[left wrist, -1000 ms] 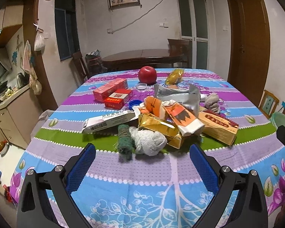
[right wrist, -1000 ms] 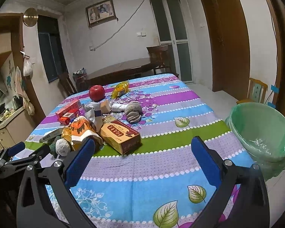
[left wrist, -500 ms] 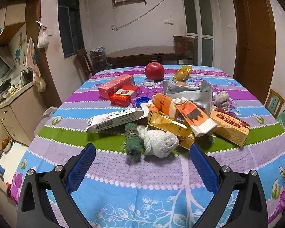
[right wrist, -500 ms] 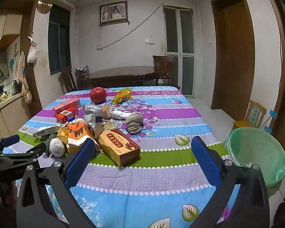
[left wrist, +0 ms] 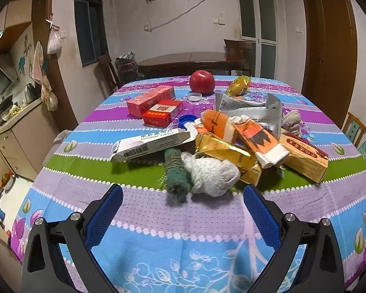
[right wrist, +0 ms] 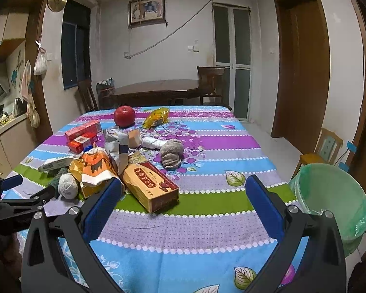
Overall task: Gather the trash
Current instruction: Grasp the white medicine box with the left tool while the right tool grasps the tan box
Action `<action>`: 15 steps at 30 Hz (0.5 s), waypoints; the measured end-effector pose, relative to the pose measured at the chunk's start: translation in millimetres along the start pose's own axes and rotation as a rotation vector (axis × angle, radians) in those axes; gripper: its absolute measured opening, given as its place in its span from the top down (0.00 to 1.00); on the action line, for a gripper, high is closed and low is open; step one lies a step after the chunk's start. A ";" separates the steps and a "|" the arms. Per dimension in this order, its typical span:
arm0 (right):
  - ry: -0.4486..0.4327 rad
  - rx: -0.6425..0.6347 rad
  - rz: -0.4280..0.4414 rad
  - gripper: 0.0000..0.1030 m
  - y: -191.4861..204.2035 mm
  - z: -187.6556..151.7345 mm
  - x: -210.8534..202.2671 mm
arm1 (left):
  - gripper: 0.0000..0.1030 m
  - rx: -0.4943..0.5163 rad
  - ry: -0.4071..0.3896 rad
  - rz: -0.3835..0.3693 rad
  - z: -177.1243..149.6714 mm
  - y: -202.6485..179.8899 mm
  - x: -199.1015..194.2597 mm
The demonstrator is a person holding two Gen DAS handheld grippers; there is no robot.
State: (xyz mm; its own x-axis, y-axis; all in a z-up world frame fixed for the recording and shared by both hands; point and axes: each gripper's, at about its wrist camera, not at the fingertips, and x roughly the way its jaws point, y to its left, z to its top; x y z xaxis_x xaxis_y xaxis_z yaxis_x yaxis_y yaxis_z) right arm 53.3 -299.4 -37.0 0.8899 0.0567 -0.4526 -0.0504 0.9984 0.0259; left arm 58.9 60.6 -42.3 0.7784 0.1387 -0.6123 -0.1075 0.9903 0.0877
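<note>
Change: both tongs have edged closer to the trash pile.
Left tongs: spread, empty, over the worktop.
Right tongs: spread, empty.
Trash: heaped mid-worktop.
Bin: green-lined, beside worktop's right edge.

both views are lit by dim, warm indoor light from overhead — no lamp is seen. the window at upper left is dark. short soft shadows are cast under the trash pile at frame centre, toward the bottom of the frame. a faint sheen is shown on the gold wrapper. strong fisheye bending is seen at the edges, where the door frame is curved, and the corners are cut off in black — the centre is sharp, the far room slightly grainy.
</note>
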 end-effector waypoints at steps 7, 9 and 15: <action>0.081 -0.056 0.073 0.05 2.5 0.1 23.8 | 0.04 -0.002 0.045 -0.121 11.8 61.8 18.9; 0.133 -0.094 0.120 0.05 2.9 3.6 37.8 | 0.04 0.049 0.054 -0.178 20.8 76.7 24.5; 0.282 -0.224 0.310 0.05 5.6 18.2 83.1 | 0.04 0.348 0.023 -0.285 46.6 101.7 52.8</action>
State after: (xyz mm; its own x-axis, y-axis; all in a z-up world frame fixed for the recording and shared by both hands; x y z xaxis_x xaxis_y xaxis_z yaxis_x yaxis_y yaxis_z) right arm 135.2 -289.1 -58.3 0.6616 0.3187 -0.6788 -0.4182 0.9081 0.0188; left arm 117.9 168.6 -29.1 0.7322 -0.1352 -0.6676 0.3265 0.9298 0.1697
